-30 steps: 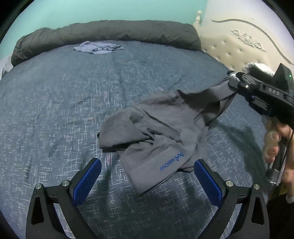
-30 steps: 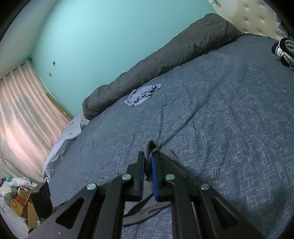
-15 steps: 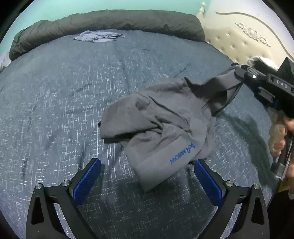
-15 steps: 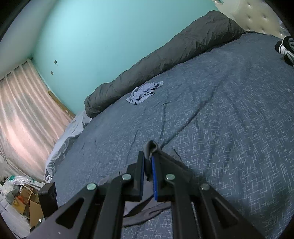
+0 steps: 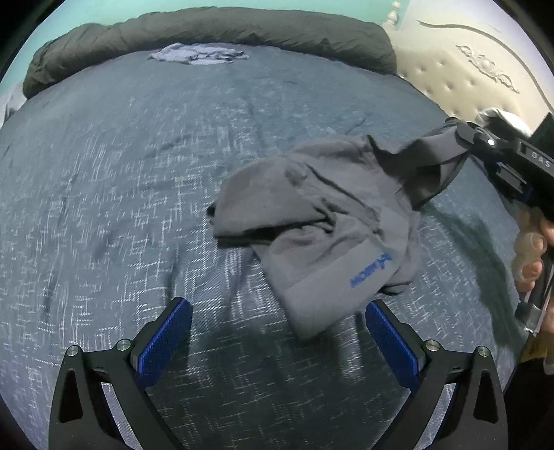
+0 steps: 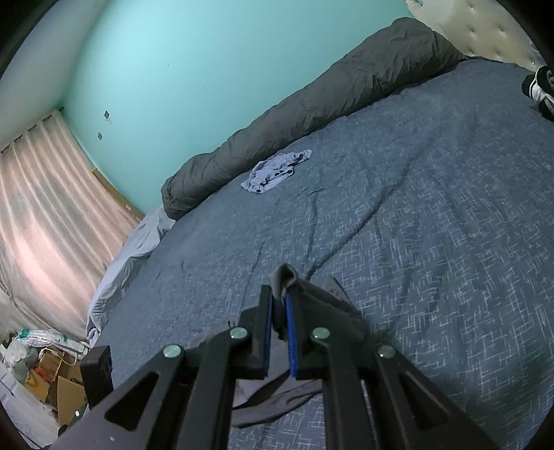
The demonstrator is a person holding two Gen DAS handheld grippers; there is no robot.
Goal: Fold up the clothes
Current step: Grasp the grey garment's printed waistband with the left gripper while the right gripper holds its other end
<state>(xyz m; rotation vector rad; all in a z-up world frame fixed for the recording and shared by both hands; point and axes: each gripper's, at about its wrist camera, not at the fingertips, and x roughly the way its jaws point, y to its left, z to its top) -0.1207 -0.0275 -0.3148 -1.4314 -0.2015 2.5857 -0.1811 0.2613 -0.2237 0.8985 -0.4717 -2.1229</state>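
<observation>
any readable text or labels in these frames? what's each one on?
"DAS": white letters on the black body of the right gripper, seen from the left wrist view; it may be cut off at the frame edge.
Blue print on the grey garment: upside down and blurred, not readable.
Right wrist view: no text.

The garment [image 5: 322,221] lies on the bed [image 5: 104,207] just ahead of the left gripper [image 5: 278,341], its right corner raised into the right gripper [image 6: 278,304] (pinched there). Far beyond, a smaller cloth [image 5: 197,55] sits before the rolled duvet [image 5: 207,27], probably touching it.
</observation>
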